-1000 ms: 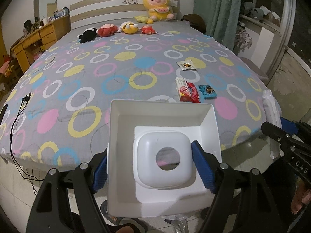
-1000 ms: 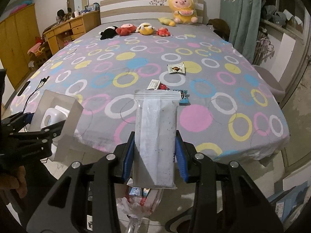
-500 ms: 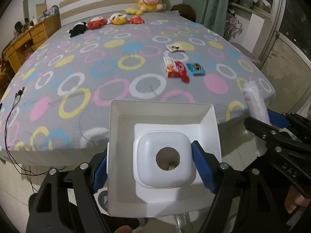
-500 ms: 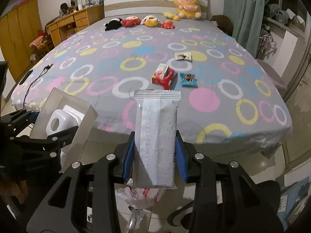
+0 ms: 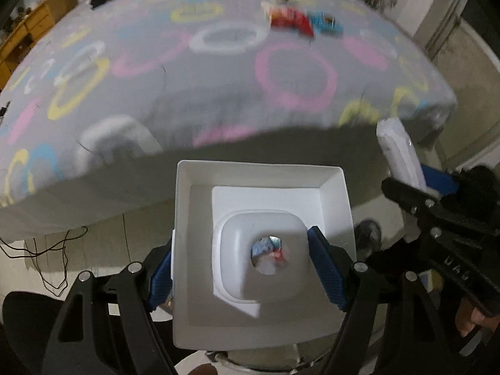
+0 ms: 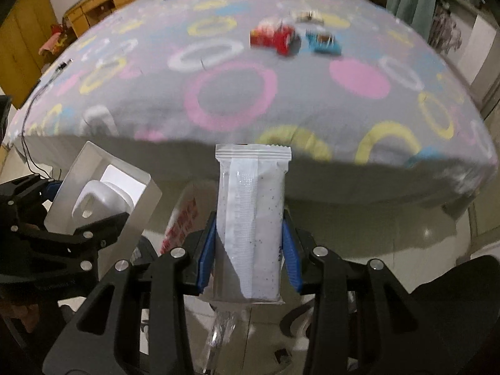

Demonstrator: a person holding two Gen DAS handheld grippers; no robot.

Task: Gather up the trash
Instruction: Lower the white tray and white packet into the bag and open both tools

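Both grippers hang off the foot of the bed (image 6: 312, 106), over the pale floor in front of it. The left gripper (image 5: 247, 268) is clenched on a white box (image 5: 262, 250), one blue pad pressing its outer left wall and the other reaching inside against a raised white insert with a round hole through it; the box's open face looks straight up at the camera and its far wall points toward the bed. The right gripper (image 6: 250, 253) grasps a white wrapper (image 6: 253, 218), a long flat packet speckled with dark dots, its 2 blue pads squeezing the long edges near the lower end. The wrapper's long axis runs straight out along the fingers, its crimped top seal pointing at the bed's near edge and its back seam facing the camera. Seen from the left wrist, the same wrapper leans away to the right of the box. On the bed, well beyond both grippers, lie a red packet (image 6: 275, 36) and just right of it a blue packet (image 6: 323, 42), both blurred. A black cable (image 5: 47, 259) trails on the floor left of the box.
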